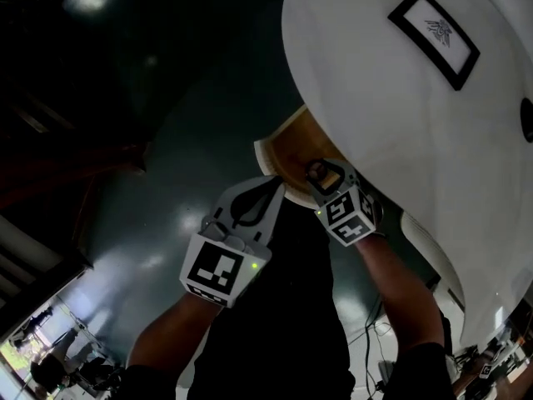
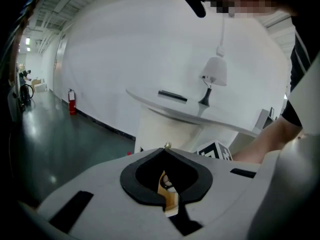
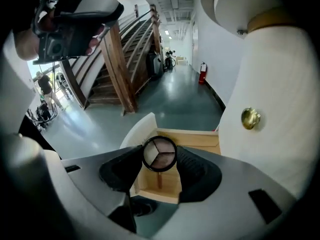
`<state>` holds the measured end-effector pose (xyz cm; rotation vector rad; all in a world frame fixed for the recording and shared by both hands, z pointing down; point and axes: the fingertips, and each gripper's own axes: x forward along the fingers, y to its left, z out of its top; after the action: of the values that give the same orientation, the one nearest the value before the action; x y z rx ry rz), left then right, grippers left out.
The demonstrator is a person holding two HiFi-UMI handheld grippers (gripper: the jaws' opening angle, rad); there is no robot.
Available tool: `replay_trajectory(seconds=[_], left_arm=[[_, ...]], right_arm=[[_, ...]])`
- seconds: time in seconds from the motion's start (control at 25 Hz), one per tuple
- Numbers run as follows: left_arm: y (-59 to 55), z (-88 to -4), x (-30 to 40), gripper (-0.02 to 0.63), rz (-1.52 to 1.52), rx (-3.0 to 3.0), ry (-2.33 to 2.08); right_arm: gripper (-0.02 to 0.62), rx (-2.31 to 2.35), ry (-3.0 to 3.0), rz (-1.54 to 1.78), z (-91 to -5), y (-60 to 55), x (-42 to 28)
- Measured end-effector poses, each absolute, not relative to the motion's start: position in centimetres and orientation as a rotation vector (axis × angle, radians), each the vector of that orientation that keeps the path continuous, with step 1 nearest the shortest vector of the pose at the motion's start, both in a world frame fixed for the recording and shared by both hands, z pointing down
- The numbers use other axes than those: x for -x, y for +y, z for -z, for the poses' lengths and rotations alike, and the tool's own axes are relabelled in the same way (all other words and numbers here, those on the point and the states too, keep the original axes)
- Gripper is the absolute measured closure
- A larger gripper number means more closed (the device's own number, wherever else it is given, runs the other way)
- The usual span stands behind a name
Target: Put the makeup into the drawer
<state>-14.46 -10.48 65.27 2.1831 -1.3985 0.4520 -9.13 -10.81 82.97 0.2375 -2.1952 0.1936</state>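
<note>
As drawer [image 3: 192, 134] gapes, R claw [image 3: 159, 160] grips round compact [image 3: 159, 152].

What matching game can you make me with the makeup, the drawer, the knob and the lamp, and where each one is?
Things:
1. makeup
2. drawer
3. knob
4. lamp

Places or states:
A. standing on the round white table
B. pinched between the jaws of the right gripper
C. on the white cabinet
D. pulled open, wood inside

Pairs: 1-B, 2-D, 3-C, 4-A
</note>
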Motion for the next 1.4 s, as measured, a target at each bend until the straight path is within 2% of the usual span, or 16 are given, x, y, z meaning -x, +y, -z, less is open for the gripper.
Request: replay_trajectory(seconds=[0.32,0.68,1.4], left_arm=[[-9.9,-73.5,14.1,0.595,-0.481,-2.128,-1.345],[-9.3,-78.2,15.0,0.595,-0.521,-2.119,-1.312],[-10.2,-81.8,14.8,0.595,-0.495,-2.069,-1.312]], right_arm=[[0.379,-0.273,-2.134,-0.243,-91.4,-11.9,9.0],[0.377,-0.242,-2.115,-0.209,-95.0,-12.0,10.9],[0.377,-0.112,-1.952,-0.169,-103.3,-13.5,12.5]])
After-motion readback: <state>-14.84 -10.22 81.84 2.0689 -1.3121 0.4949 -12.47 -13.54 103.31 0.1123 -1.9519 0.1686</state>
